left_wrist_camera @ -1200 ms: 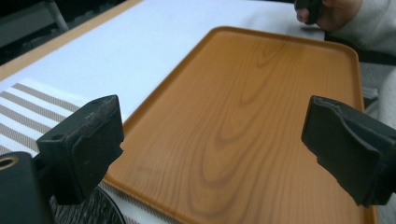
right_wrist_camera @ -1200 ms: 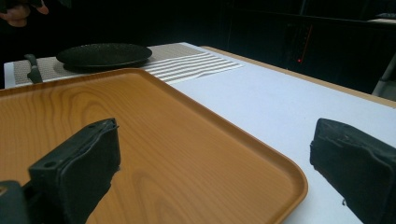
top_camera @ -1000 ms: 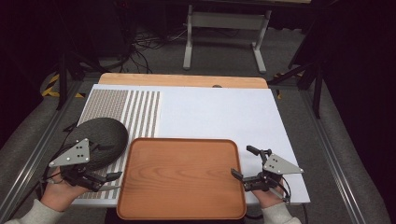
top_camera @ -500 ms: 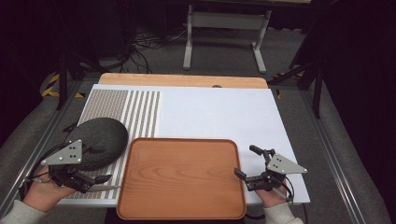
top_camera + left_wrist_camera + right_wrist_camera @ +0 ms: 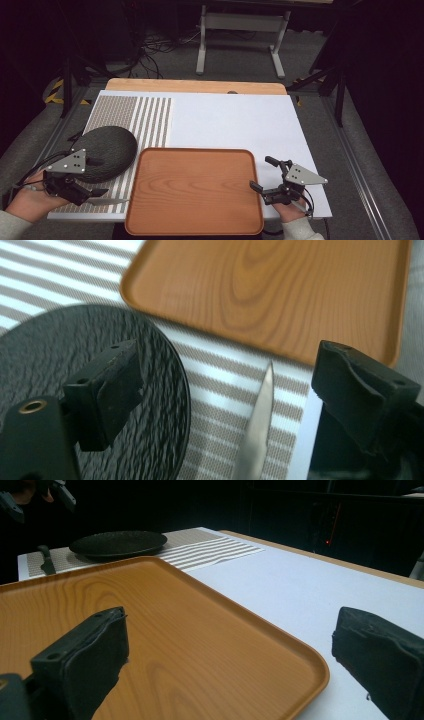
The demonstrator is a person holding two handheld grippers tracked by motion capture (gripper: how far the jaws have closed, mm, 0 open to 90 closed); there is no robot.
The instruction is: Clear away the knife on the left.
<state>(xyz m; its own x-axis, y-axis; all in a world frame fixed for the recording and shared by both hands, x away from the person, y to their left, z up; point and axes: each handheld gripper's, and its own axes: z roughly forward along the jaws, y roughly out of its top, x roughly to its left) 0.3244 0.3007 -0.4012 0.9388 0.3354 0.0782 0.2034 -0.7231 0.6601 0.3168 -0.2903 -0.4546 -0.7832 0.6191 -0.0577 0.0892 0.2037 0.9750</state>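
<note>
A wooden tray (image 5: 195, 190) lies empty at the table's near edge. A black textured plate (image 5: 107, 150) sits to its left on the striped mat (image 5: 145, 120). A knife (image 5: 112, 201) lies flat on the mat between plate and tray, blade tip toward the tray. My left gripper (image 5: 98, 176) hovers open over the knife and the plate's near rim. In the left gripper view the knife (image 5: 260, 425) lies between the spread jaws, untouched, with the plate (image 5: 60, 345) on the left and the tray (image 5: 270, 290) beyond. My right gripper (image 5: 260, 173) stands open at the tray's right rim (image 5: 300, 660).
A white board (image 5: 235, 120) covers the table beyond the tray, with a wooden strip (image 5: 195, 86) along its far edge. Metal frame legs and cables stand on the floor behind. The plate (image 5: 117, 542) shows far off in the right gripper view.
My left gripper has drawn back a little to the left, away from the tray. The knife, plate and tray have stayed put. The right gripper has shifted slightly to the right.
</note>
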